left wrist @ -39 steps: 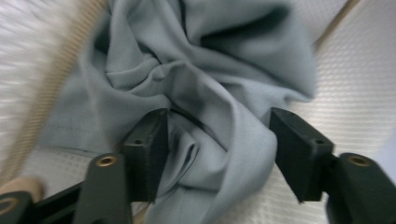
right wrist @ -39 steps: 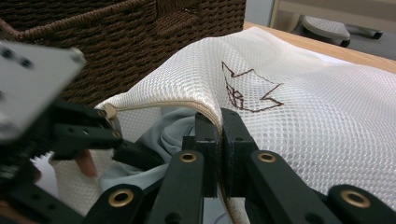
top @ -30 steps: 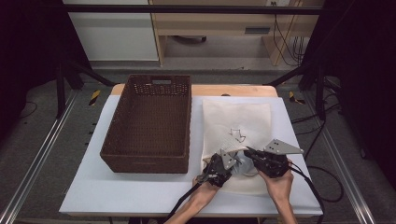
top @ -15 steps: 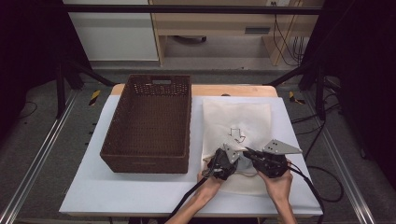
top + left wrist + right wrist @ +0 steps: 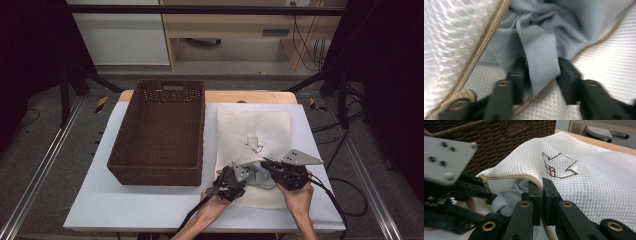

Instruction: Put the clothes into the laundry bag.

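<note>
White mesh bag (image 5: 255,135) flat on surface (image 5: 150,210), right of wicker basket (image 5: 160,130). Right tongs (image 5: 542,185) clamped on zippered bag rim, lifting it. Left tongs (image 5: 541,71) partly closed, pinching fold of grey cloth (image 5: 541,57) inside bag mouth, near front edge.

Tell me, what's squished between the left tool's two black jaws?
A fold of grey cloth from inside the white mesh bag, seen in the left gripper view.

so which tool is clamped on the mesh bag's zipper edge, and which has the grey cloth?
The right tool pinches the white mesh laundry bag at its beige zipper edge. The left tool grips the pale grey-blue cloth inside the opening.
</note>
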Tool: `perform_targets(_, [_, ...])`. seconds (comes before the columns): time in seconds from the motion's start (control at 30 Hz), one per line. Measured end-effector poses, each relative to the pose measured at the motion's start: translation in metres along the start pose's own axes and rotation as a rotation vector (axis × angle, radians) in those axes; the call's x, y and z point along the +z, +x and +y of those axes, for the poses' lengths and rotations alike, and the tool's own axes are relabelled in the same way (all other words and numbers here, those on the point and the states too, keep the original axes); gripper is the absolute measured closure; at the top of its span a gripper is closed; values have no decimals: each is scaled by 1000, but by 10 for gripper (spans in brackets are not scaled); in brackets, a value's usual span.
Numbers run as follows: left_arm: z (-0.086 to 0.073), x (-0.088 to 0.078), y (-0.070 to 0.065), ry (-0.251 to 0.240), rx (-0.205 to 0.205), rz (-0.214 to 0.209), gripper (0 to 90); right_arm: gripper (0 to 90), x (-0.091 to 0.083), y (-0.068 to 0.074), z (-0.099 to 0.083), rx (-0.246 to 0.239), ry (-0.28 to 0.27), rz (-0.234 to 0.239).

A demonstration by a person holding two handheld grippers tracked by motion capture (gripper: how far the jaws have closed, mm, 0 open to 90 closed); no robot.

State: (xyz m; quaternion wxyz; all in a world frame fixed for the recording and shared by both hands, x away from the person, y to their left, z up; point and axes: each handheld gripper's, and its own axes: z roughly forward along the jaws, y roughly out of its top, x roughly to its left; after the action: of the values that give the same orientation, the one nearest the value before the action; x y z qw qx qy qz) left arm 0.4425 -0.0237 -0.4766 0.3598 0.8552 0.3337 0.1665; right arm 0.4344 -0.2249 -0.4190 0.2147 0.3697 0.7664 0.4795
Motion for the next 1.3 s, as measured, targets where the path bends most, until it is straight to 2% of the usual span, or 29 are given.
perform_targets(0.03, [2, 0, 0, -2, -17, -1, 734, 866, 0, 0, 0, -2, 0, 1])
perform_targets(0.07, [4, 1, -1, -4, -13, 15, 788, 867, 0, 0, 0, 2, -2, 0])
perform_targets(0.1, [6, 1, -2, 7, 3, 31, 804, 867, 0, -1, 0, 1, -5, 1])
perform_targets(0.13, [8, 2, -2, 3, 1, 35, 814, 867, -1, -1, 0, 7, -5, 3])
perform_targets(0.27, [17, 4, -3, -31, -11, 52, 822, 867, -1, 0, 1, 8, -6, 5])
perform_targets(0.33, [21, 7, -5, -49, -3, 76, 822, 867, -1, 0, 1, 10, -7, 8])
perform_targets(0.43, [23, 18, -5, -66, 0, 119, 820, 867, -2, -1, 1, 11, -11, 9])
perform_targets(0.5, [22, 26, -3, -70, -17, 129, 813, 867, -2, 0, 1, 8, -9, 10])
perform_targets(0.57, [22, 27, -2, -73, -20, 121, 794, 867, -1, 0, 0, 4, -2, 12])
perform_targets(0.6, [22, 27, -3, -73, -8, 120, 772, 867, 0, 1, 0, 3, -1, 12])
perform_targets(0.67, [20, 23, -4, -72, 4, 108, 681, 867, 0, 0, 0, 1, 2, 12])
perform_targets(0.77, [14, 10, -5, -94, 17, 42, 554, 866, 0, 0, 0, 4, 6, 8])
perform_targets(0.83, [10, 0, -6, -103, 21, 28, 512, 865, 0, 0, 0, 4, 5, 5])
perform_targets(0.9, [7, -9, -5, -118, 41, 34, 507, 865, -1, -1, 0, 7, 0, 2])
perform_targets(0.93, [6, -12, -5, -118, 42, 35, 520, 864, -2, -1, 0, 8, -2, 0])
perform_targets(1.0, [7, -15, -2, -124, 39, 26, 620, 865, -2, -1, 1, 10, -2, -1])
perform_targets(1.07, [8, -13, 1, -132, 17, 31, 748, 867, -2, -1, 1, 11, -3, 0])
perform_targets(1.13, [11, -6, 4, -125, -18, 13, 837, 868, -1, -1, 0, 15, 0, 1])
perform_targets(1.23, [16, 2, 3, -123, -18, 33, 864, 870, -1, -1, 1, 17, 0, 4])
perform_targets(1.3, [21, 5, 2, -129, -35, 50, 868, 871, -2, -1, 0, 19, 2, 6])
